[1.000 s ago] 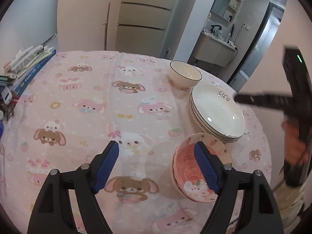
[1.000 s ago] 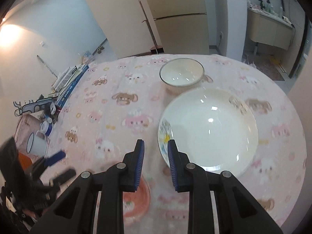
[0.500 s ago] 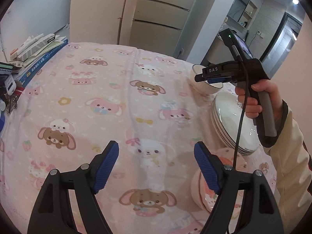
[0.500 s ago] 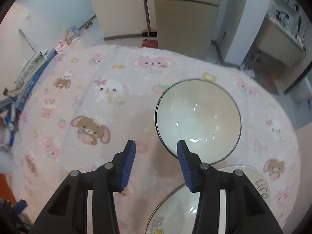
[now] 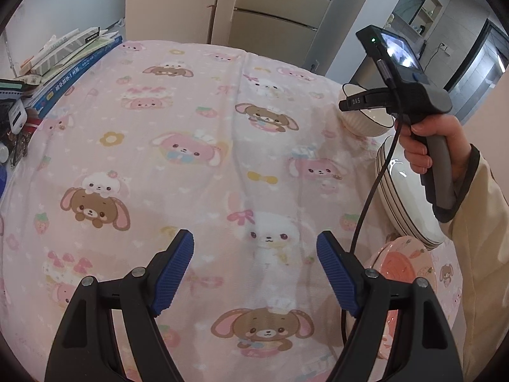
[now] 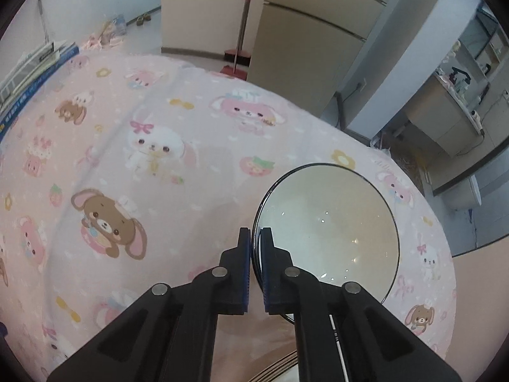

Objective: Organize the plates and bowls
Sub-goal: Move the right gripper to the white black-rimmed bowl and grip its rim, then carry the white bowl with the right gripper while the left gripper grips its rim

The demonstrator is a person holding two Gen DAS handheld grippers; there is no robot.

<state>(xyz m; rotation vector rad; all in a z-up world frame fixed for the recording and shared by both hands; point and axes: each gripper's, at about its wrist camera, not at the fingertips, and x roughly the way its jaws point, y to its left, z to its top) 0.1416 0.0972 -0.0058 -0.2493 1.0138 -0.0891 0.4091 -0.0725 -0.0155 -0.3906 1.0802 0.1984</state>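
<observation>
A cream bowl with a dark rim stands on the pink cartoon tablecloth. My right gripper is shut on its left rim. In the left wrist view the same bowl sits at the far right, under the right gripper's body. A stack of white plates lies nearer, and pink patterned bowls lie nearest. My left gripper is open and empty above bare cloth, left of the pink bowls.
A pile of books and small items lies along the table's left edge. The table's right edge drops off close beyond the cream bowl. A fridge and a kitchen counter stand behind the table.
My right gripper has closed from open onto the cream bowl's left rim. My left gripper has drifted slightly left, away from the pink bowls, and stays open.
</observation>
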